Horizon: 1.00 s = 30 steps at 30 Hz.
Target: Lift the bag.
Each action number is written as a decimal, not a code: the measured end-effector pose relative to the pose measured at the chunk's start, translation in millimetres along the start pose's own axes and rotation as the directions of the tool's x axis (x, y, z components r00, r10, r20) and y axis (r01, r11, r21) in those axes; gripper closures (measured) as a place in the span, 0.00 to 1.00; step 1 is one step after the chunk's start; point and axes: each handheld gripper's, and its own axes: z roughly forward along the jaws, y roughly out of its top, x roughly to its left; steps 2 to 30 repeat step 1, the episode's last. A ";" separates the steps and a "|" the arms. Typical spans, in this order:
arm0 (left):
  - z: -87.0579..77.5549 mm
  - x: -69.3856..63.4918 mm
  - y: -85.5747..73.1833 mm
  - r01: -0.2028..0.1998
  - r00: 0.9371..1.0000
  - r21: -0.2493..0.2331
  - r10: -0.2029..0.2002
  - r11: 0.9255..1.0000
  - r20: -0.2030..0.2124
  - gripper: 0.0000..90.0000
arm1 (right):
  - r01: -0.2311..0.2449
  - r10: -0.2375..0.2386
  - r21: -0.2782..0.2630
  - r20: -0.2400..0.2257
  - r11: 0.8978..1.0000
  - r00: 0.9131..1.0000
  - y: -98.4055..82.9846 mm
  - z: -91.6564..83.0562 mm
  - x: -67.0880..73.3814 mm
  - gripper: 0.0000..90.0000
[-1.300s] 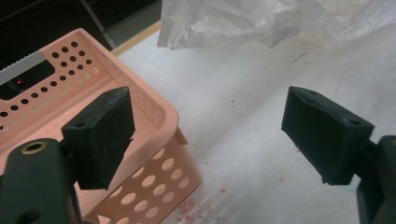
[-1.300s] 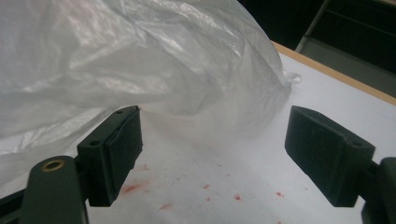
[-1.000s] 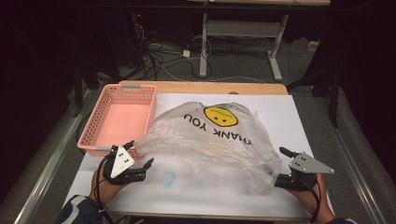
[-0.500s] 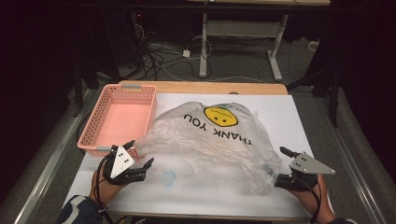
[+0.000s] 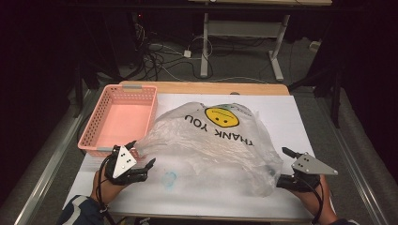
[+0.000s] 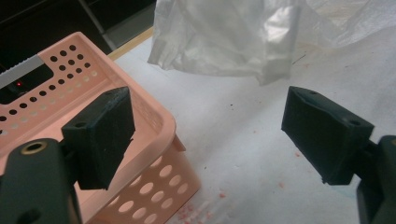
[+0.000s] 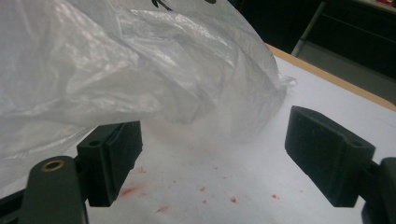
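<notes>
I read "THANK YOU" in black capitals on the clear plastic bag (image 5: 216, 140), upside down from my high view, just below a yellow smiley face (image 5: 222, 116) printed on it. No other text legible.

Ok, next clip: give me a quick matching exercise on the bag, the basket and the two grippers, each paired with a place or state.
Things:
1. plastic bag
2. pink basket
3. left gripper
4. right gripper

Places or states:
A. open, at the bag's right edge
B. empty, at the table's left side
C. crumpled in the middle, printed with a yellow smiley
D. open, beside the basket's near corner

Pairs: 1-C, 2-B, 3-D, 4-A
</notes>
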 end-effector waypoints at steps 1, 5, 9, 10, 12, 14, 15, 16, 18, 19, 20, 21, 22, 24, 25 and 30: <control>0.2 0.0 0.2 0.000 1.000 0.000 0.000 1.000 -0.001 0.19 | 0.001 -0.001 -0.001 -0.001 1.000 1.000 0.0 0.1 -0.2 0.22; 0.2 0.0 0.2 0.000 1.000 0.000 0.000 1.000 -0.001 0.19 | 0.001 -0.001 -0.001 -0.001 1.000 1.000 0.0 0.1 -0.2 0.22; 0.2 0.0 0.2 0.000 1.000 0.000 0.000 1.000 -0.001 0.19 | 0.001 -0.001 -0.001 -0.001 1.000 1.000 0.0 0.1 -0.2 0.22; 0.2 0.0 0.2 0.000 1.000 0.000 0.000 1.000 -0.001 0.19 | 0.001 -0.001 -0.001 -0.001 1.000 1.000 0.0 0.1 -0.2 0.22; 0.2 0.0 0.2 0.000 1.000 0.000 0.000 1.000 -0.001 0.19 | 0.001 -0.001 -0.001 -0.001 1.000 1.000 0.0 0.1 -0.2 0.22; 0.2 0.0 0.2 0.000 1.000 0.000 0.000 1.000 -0.001 0.19 | 0.001 -0.001 -0.001 -0.001 1.000 1.000 0.0 0.1 -0.2 0.22; 0.2 0.0 0.2 0.000 1.000 0.000 0.000 1.000 -0.001 0.19 | 0.001 -0.001 -0.001 -0.001 1.000 1.000 0.0 0.1 -0.2 0.22; 0.2 0.0 0.2 0.000 1.000 0.000 0.000 1.000 -0.001 0.19 | 0.001 -0.001 -0.001 -0.001 1.000 1.000 0.0 0.1 -0.2 0.22; 0.2 0.0 0.2 0.000 1.000 0.000 0.000 1.000 -0.001 0.19 | 0.001 -0.001 -0.001 -0.001 1.000 1.000 0.0 0.1 -0.2 0.22; 0.2 0.0 0.2 0.000 1.000 0.000 0.000 1.000 -0.001 0.19 | 0.001 -0.001 -0.001 -0.001 1.000 1.000 0.0 0.1 -0.2 0.22; 0.2 0.0 0.2 0.000 1.000 0.000 0.000 1.000 -0.001 0.19 | 0.001 -0.001 -0.001 -0.001 1.000 1.000 0.0 0.1 -0.2 0.22; 0.2 0.0 0.2 0.000 1.000 0.000 0.000 1.000 -0.001 0.19 | 0.001 -0.001 -0.001 -0.001 1.000 1.000 0.0 0.1 -0.2 0.22; 0.2 0.0 0.2 0.000 1.000 0.000 0.000 1.000 -0.001 0.19 | 0.001 -0.001 -0.001 -0.001 1.000 1.000 0.0 0.1 -0.2 0.22; 0.2 0.0 0.2 0.000 1.000 0.000 0.000 1.000 -0.001 0.19 | 0.001 -0.001 -0.001 -0.001 1.000 1.000 0.0 0.1 -0.2 0.22; 0.2 0.0 0.2 0.000 1.000 0.000 0.000 1.000 -0.001 0.19 | 0.001 -0.001 -0.001 -0.001 1.000 1.000 0.0 0.1 -0.2 0.22; 0.2 0.0 0.2 0.000 1.000 0.000 0.000 1.000 -0.001 0.19 | 0.001 -0.001 -0.001 -0.001 1.000 1.000 0.0 0.1 -0.2 0.22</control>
